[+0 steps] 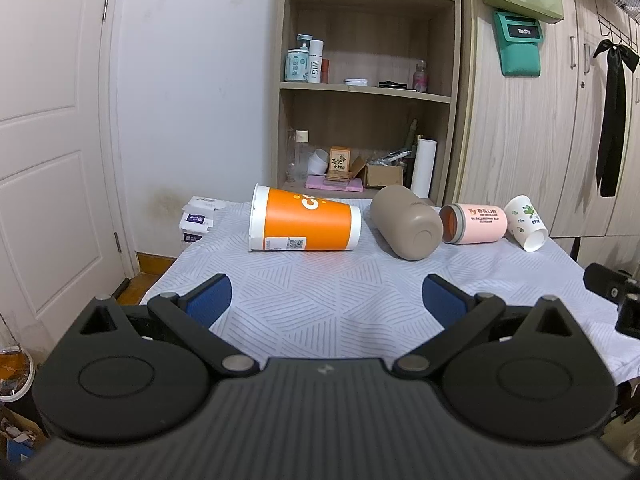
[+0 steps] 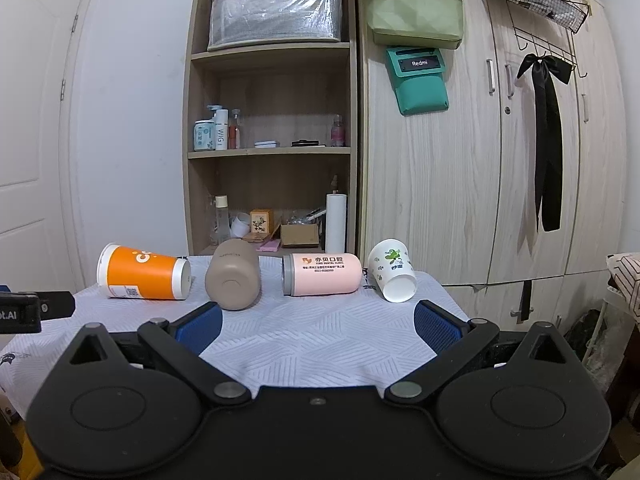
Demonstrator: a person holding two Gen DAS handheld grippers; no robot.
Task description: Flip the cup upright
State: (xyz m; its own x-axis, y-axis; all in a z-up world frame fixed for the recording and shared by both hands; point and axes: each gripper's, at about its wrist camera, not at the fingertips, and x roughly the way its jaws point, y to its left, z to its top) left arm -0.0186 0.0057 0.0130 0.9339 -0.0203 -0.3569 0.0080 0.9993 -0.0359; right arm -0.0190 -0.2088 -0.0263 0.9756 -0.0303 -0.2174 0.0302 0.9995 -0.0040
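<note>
Several cups lie on their sides in a row at the far edge of the table. From left: an orange paper cup (image 1: pixel 304 224) (image 2: pixel 144 274), a tan cup (image 1: pixel 406 222) (image 2: pixel 233 280) with its base toward me, a pink cup (image 1: pixel 474 224) (image 2: pixel 322 274), and a white paper cup with green print (image 1: pixel 526 222) (image 2: pixel 392 270). My left gripper (image 1: pixel 326 300) is open and empty, short of the orange and tan cups. My right gripper (image 2: pixel 318 326) is open and empty, short of the pink cup.
The table wears a pale patterned cloth (image 1: pixel 320 292) (image 2: pixel 312 340). White packets (image 1: pixel 196 220) lie at its far left corner. An open shelf unit (image 2: pixel 272 152) and wooden cabinets (image 2: pixel 500 160) stand behind. The other gripper's body shows at each view's edge (image 1: pixel 616 300) (image 2: pixel 24 310).
</note>
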